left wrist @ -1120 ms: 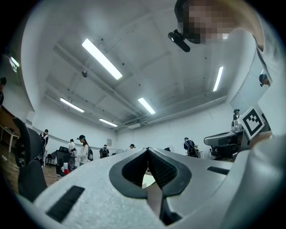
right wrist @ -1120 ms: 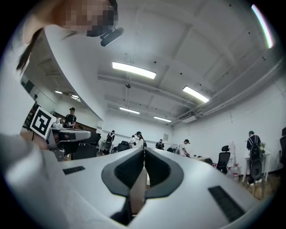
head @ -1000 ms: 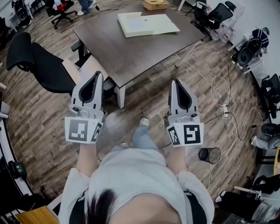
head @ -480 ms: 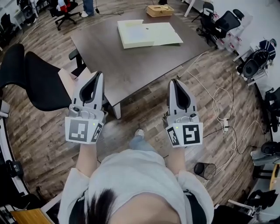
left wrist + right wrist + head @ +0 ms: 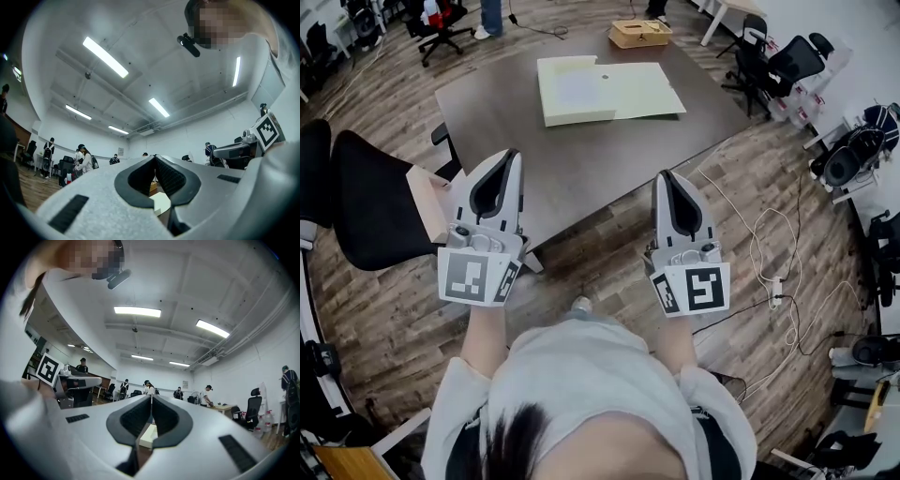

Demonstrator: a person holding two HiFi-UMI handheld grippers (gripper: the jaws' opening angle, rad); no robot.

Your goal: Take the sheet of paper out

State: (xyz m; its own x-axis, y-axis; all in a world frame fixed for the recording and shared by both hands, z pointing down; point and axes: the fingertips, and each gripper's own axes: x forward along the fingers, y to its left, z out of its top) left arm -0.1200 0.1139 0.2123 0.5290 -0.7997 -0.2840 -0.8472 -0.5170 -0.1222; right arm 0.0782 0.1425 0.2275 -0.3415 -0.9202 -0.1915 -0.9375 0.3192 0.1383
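Note:
A pale yellow flat folder (image 5: 574, 90) lies on the far half of the dark brown table (image 5: 581, 159), with a thin pale sheet (image 5: 645, 90) spread out from it to the right. Both grippers are held level at the table's near edge, well short of the folder. My left gripper (image 5: 515, 153) is shut with nothing in it, and so is my right gripper (image 5: 662, 174). In the left gripper view the tips (image 5: 155, 156) meet, and the folder (image 5: 161, 204) shows through the gap below them. The right gripper view shows the same: tips (image 5: 151, 395) closed, folder (image 5: 149, 436) beyond.
A cardboard box (image 5: 639, 33) stands at the table's far edge. A black office chair (image 5: 366, 202) sits close to the table's left corner. More chairs (image 5: 787, 58) and loose cables (image 5: 769, 244) lie on the wooden floor at right. People stand at the far side of the room.
The person has walked toward the table. Both shut grippers have come forward together, from over the floor to the table's near edge. The folder now lies nearer.

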